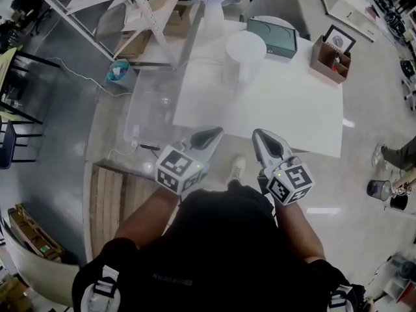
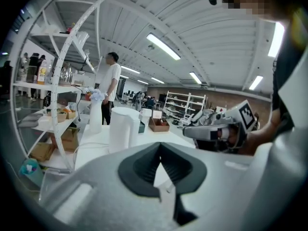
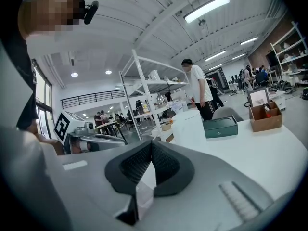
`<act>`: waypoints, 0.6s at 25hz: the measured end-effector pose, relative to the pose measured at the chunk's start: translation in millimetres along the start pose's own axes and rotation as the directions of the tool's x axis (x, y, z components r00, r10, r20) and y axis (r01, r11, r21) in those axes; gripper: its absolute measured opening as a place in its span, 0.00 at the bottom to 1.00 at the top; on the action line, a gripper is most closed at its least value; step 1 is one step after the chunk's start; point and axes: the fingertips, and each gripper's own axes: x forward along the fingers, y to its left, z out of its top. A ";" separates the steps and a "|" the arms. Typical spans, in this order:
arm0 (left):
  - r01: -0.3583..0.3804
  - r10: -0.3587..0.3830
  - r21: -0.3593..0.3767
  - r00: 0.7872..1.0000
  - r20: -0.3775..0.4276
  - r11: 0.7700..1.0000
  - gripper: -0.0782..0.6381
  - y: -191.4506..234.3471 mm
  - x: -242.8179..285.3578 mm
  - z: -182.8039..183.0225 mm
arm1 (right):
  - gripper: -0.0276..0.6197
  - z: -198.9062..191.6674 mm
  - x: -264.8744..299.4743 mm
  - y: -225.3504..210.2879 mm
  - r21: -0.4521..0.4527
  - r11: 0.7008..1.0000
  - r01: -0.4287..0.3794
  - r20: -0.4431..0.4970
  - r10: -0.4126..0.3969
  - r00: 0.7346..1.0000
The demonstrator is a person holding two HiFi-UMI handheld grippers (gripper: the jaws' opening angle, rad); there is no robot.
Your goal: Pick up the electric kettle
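L gripper [image 1: 218, 132], R gripper [image 1: 257, 134]: both closed, empty, clear of kettle [image 1: 245, 49].

Table [image 1: 292, 109] nr edge bare up to kettle [image 1: 245, 51]; green box [image 1: 272, 36], carton [image 1: 331, 58] beyond.

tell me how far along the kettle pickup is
Done: nothing; the electric kettle stands untouched on the table. In hand: left claw and right claw, both shut and empty, are well short of the kettle. To do: reach, open, grip, lift.
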 end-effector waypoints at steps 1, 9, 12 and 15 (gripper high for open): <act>-0.003 0.003 -0.008 1.000 0.004 1.000 0.12 1.2 3.4 3.6 | 0.05 2.7 1.0 -4.7 0.002 1.000 -0.004 0.002 0.004 1.000; -0.036 0.036 -0.025 0.999 0.005 0.999 0.11 11.8 42.1 27.7 | 0.05 25.9 10.5 -46.0 0.010 0.999 -0.042 0.018 0.042 0.999; -0.056 0.056 -0.013 0.998 0.005 0.998 0.11 18.8 54.9 34.3 | 0.05 32.7 16.8 -63.4 0.012 0.999 -0.050 0.024 0.050 0.998; -0.082 0.082 0.001 0.997 0.000 0.997 0.11 29.3 67.2 38.9 | 0.05 37.6 24.7 -76.9 0.007 0.998 -0.063 0.020 0.062 0.998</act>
